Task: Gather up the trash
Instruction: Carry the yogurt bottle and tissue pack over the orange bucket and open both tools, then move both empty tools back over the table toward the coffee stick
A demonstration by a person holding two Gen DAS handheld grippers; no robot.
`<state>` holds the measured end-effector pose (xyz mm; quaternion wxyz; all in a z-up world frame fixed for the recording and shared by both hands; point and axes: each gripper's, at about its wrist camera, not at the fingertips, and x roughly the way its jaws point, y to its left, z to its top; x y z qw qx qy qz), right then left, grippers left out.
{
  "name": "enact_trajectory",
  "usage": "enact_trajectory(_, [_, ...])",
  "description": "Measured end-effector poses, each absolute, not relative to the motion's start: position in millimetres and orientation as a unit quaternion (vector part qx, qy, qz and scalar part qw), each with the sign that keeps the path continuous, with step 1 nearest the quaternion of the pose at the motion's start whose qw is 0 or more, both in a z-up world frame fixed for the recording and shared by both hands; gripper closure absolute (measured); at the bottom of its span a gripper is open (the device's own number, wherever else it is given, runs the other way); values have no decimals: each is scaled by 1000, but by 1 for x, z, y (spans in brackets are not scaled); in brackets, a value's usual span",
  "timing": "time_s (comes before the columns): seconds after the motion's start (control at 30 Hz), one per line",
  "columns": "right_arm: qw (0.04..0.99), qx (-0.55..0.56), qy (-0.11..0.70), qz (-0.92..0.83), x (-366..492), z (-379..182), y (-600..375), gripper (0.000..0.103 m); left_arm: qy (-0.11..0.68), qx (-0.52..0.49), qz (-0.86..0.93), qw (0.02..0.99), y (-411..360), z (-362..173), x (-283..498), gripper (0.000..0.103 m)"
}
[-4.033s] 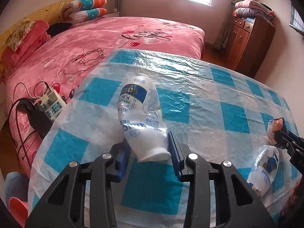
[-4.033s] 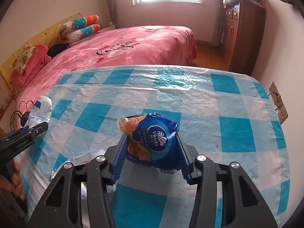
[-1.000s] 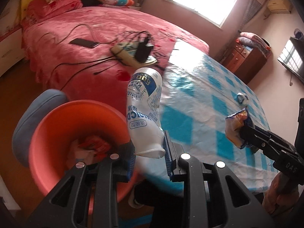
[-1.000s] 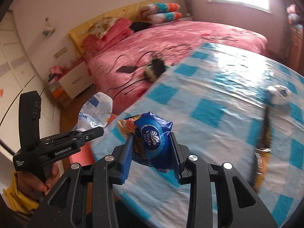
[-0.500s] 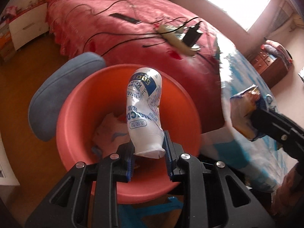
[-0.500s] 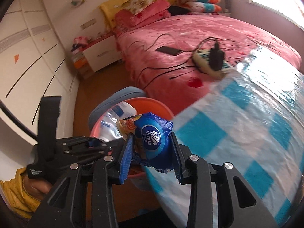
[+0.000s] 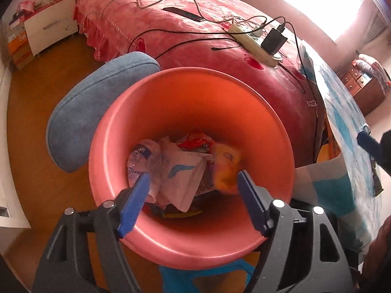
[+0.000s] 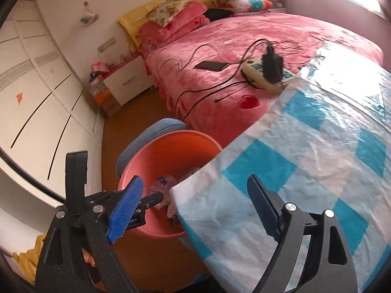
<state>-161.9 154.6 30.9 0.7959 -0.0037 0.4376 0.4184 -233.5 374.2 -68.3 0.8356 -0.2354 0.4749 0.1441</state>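
The round salmon-pink plastic bin (image 7: 268,127) on the floor beside the blue-and-white checked table cover (image 8: 317,161) already held the crushed white plastic bottle (image 7: 144,156) and an orange snack wrapper (image 7: 226,168), blurred. Above it the left gripper (image 7: 193,185) and right gripper (image 8: 195,202) had just been opening, jaws spread and empty. Any trash left on the table was out of view.

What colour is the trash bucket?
The bucket is salmon pink, best seen in the left wrist view.
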Motion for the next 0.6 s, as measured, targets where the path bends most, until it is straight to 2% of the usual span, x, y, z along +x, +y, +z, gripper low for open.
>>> enact_trajectory(0.1, [800,6,442,407,-159,30,144,14,472,-231,142,839,371,-67,-233,21])
enact_trajectory(0.6, [817,34,456,351,-151,18,93,10,461,-199,105,859,350,-57,-217,19])
